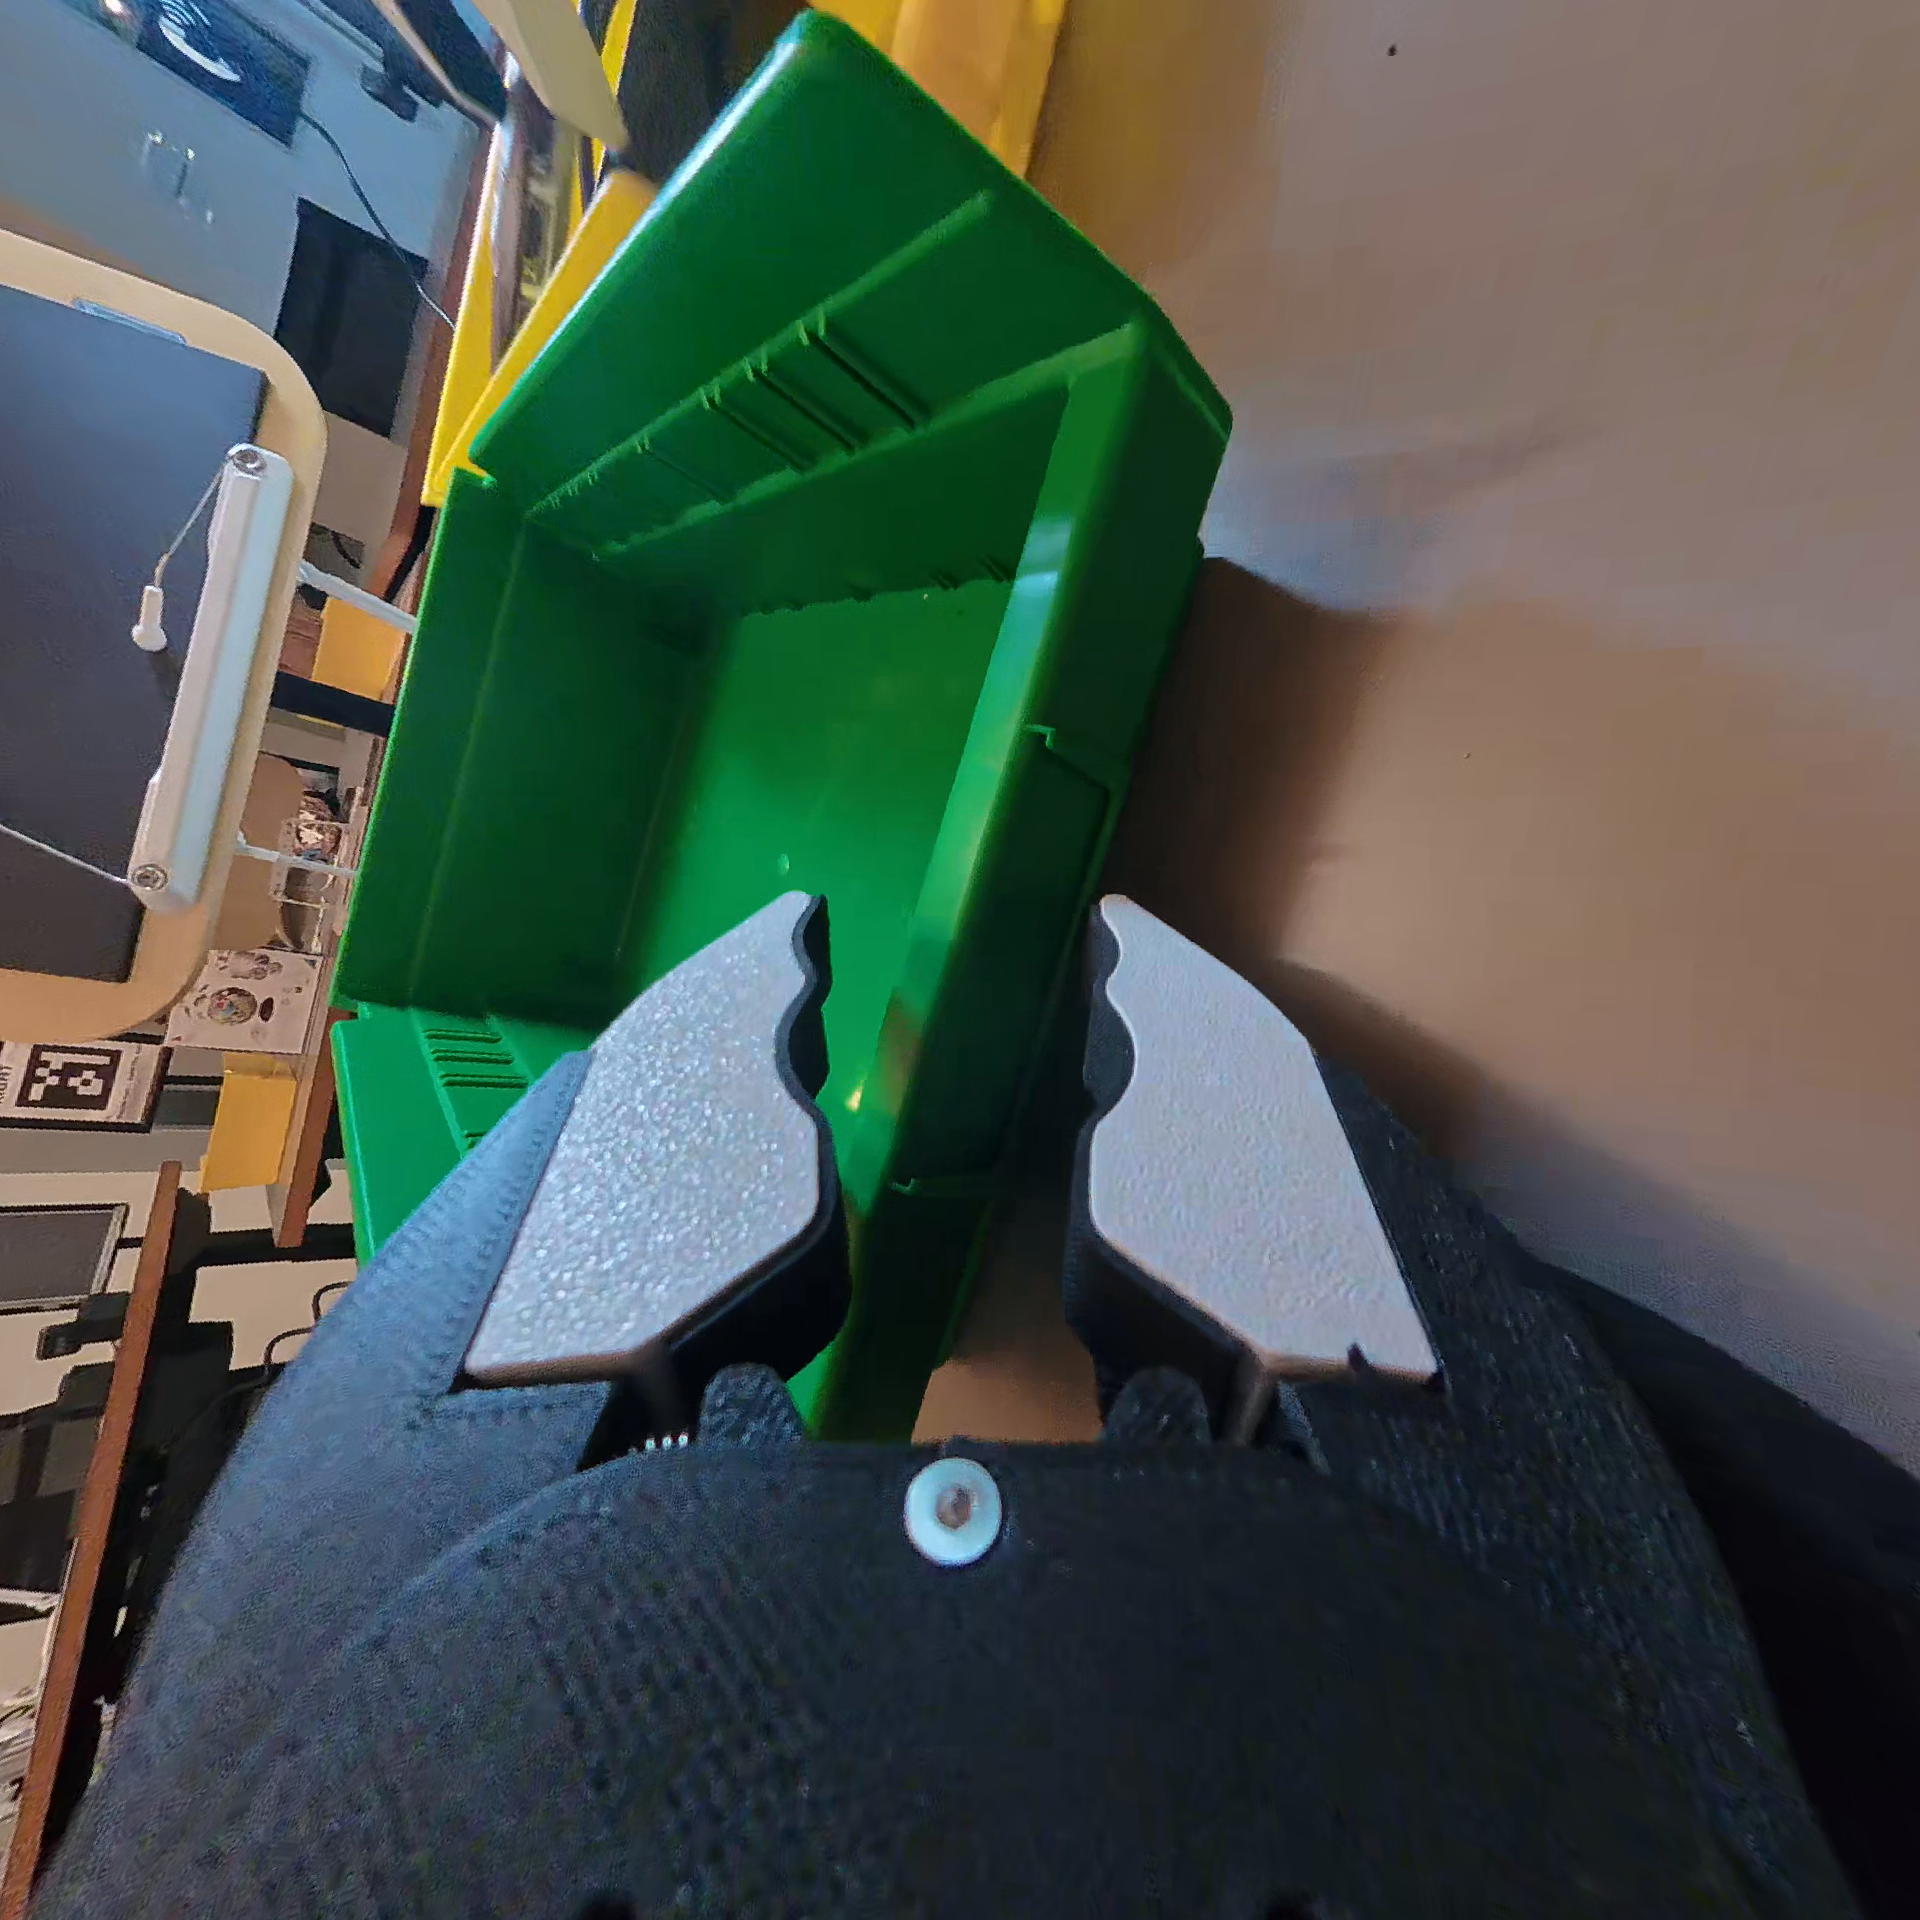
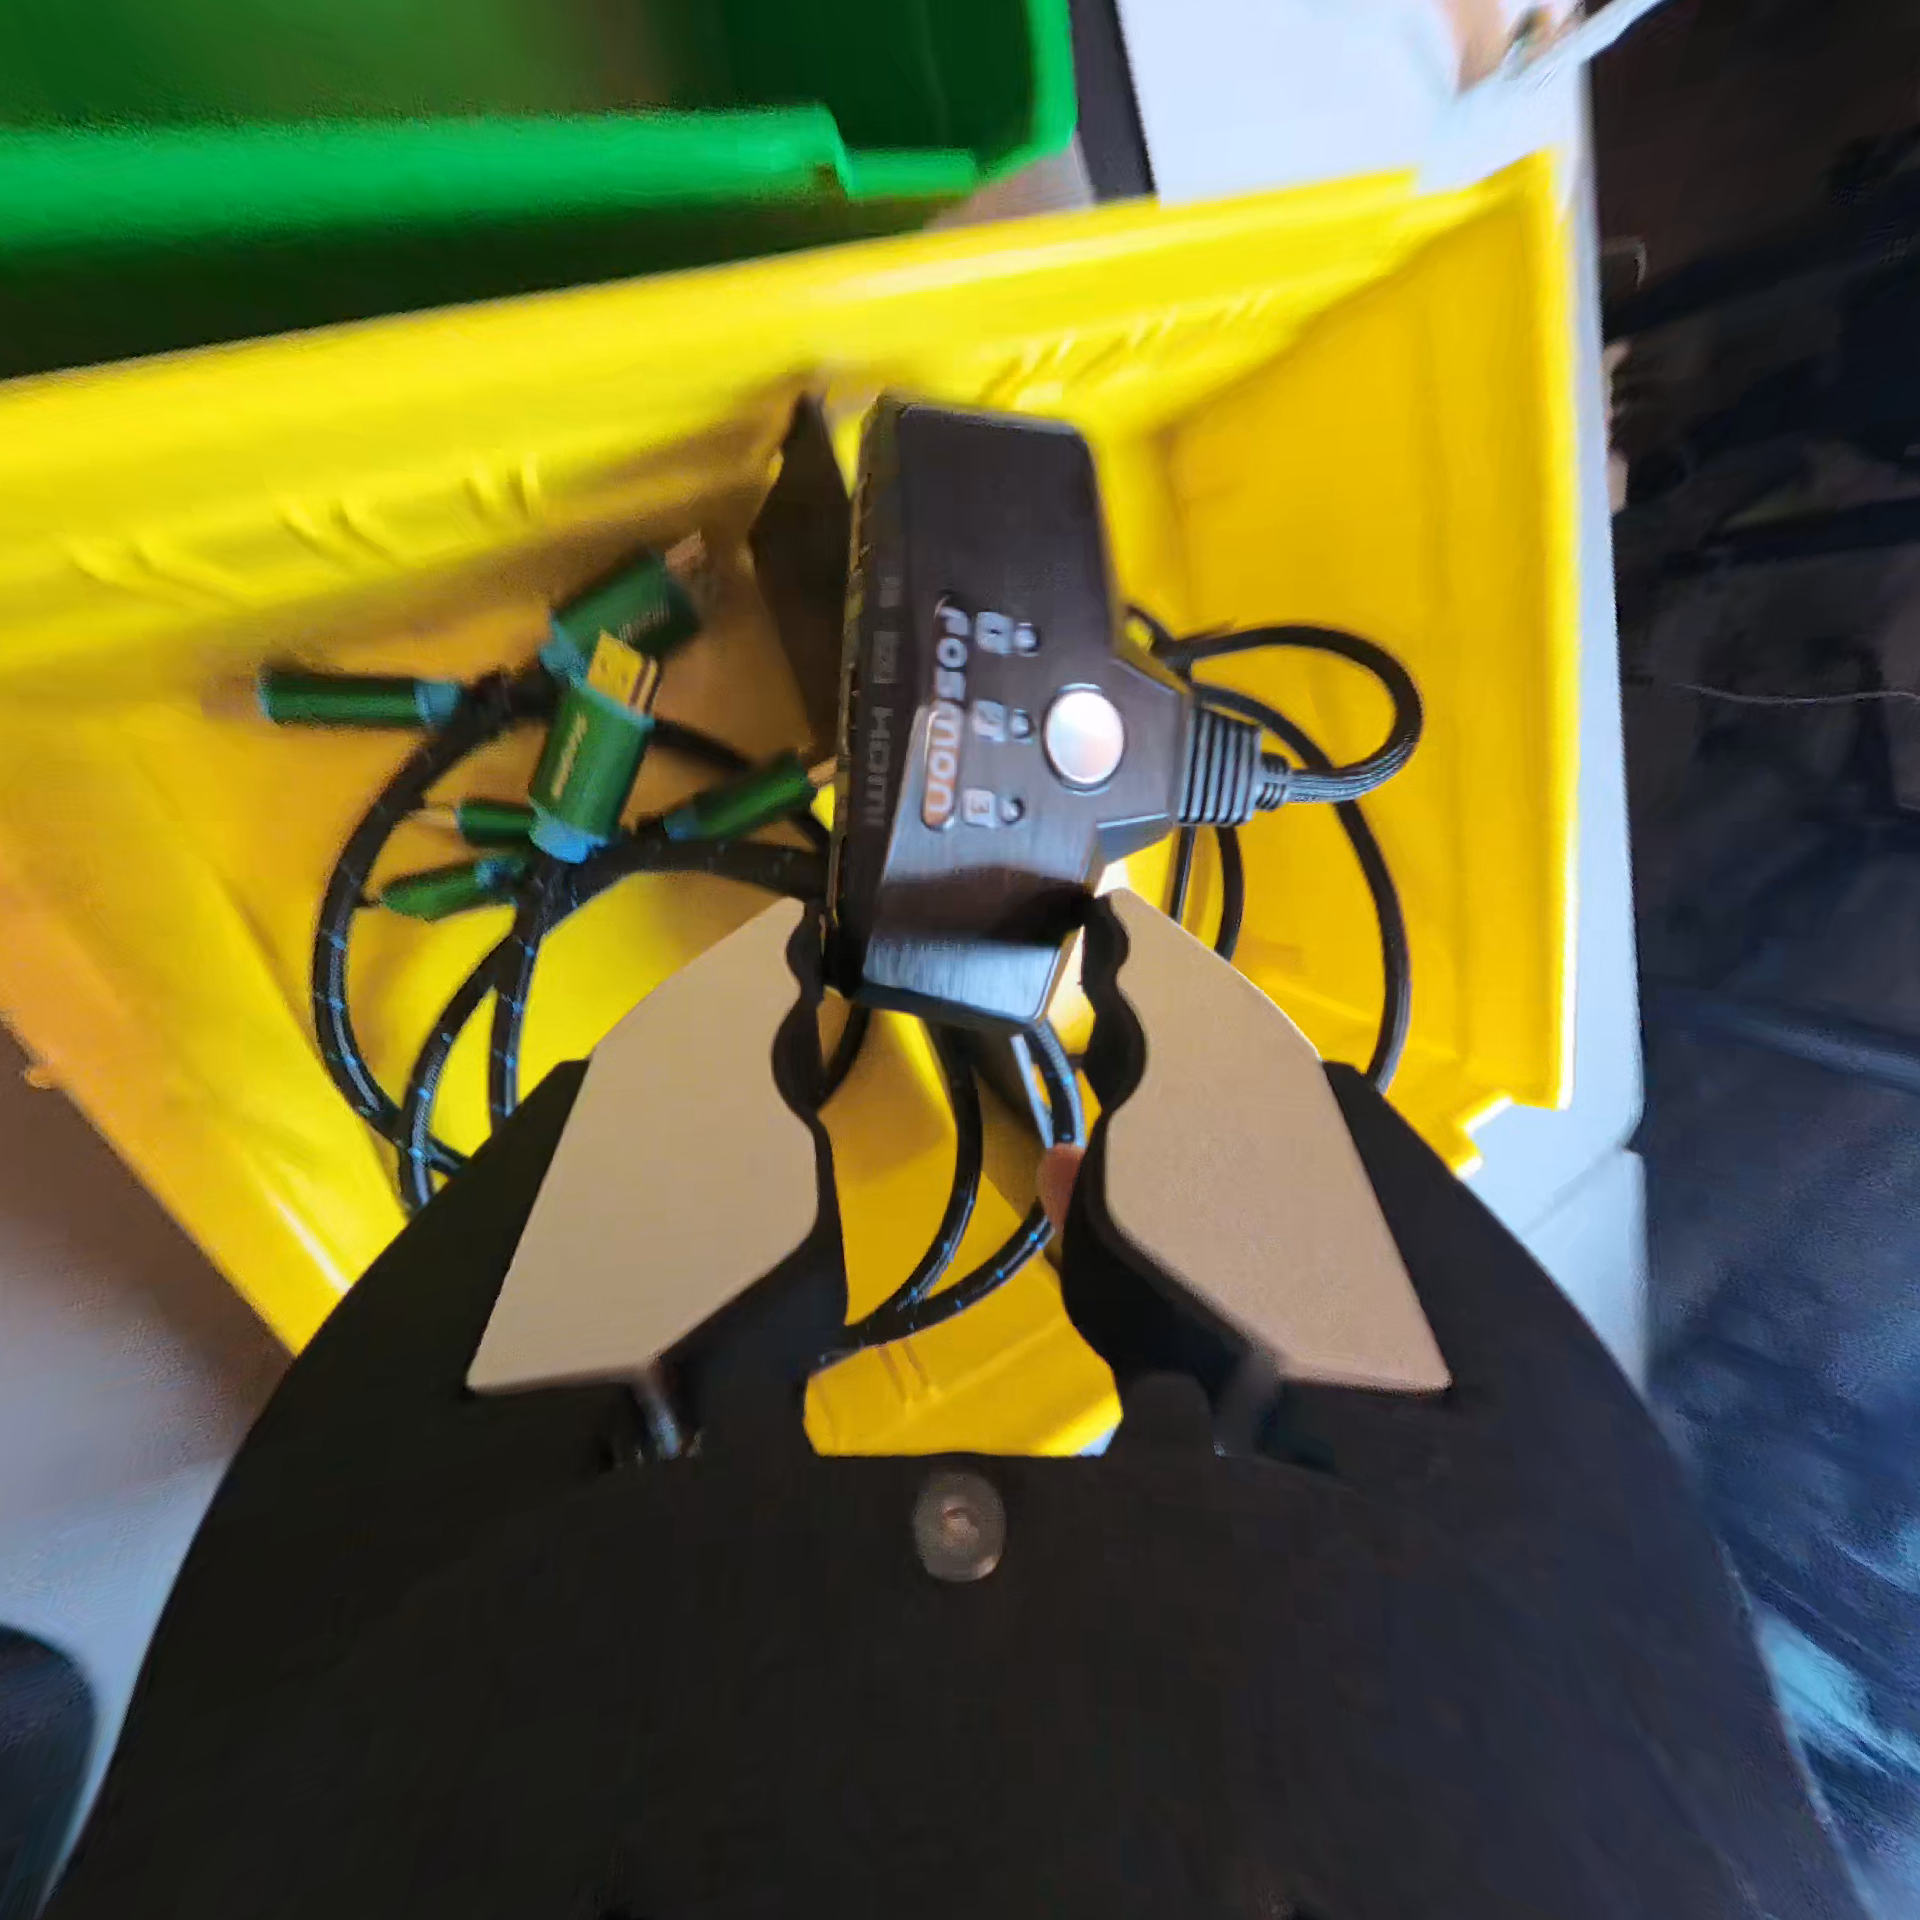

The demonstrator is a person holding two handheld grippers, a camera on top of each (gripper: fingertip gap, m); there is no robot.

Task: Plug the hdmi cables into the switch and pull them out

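Right gripper (image 2: 956,935): clamping the small black plastic HDMI switch (image 2: 987,707) by its end, over the yellow plastic bin (image 2: 1351,499).
Left gripper (image 1: 956,935): fingers spread, grasping nothing.
Handling: switch looking light, rigid; braided black cables (image 2: 499,997) dragging.

In the left wrist view we see a tan worktop (image 1: 1558,520) filling the picture from 12 to 4 o'clock, with a green bin (image 1: 831,644) resting on it near the centre and the edge of a yellow bin (image 1: 966,73) just beyond it toward 12 o'clock. In the right wrist view we see a yellow bin (image 2: 1351,436) sitting on a pale surface (image 2: 135,1382) that shows at 8 o'clock. A green bin (image 2: 468,187) stands close behind it at 11 o'clock; whether the two touch we cannot tell.
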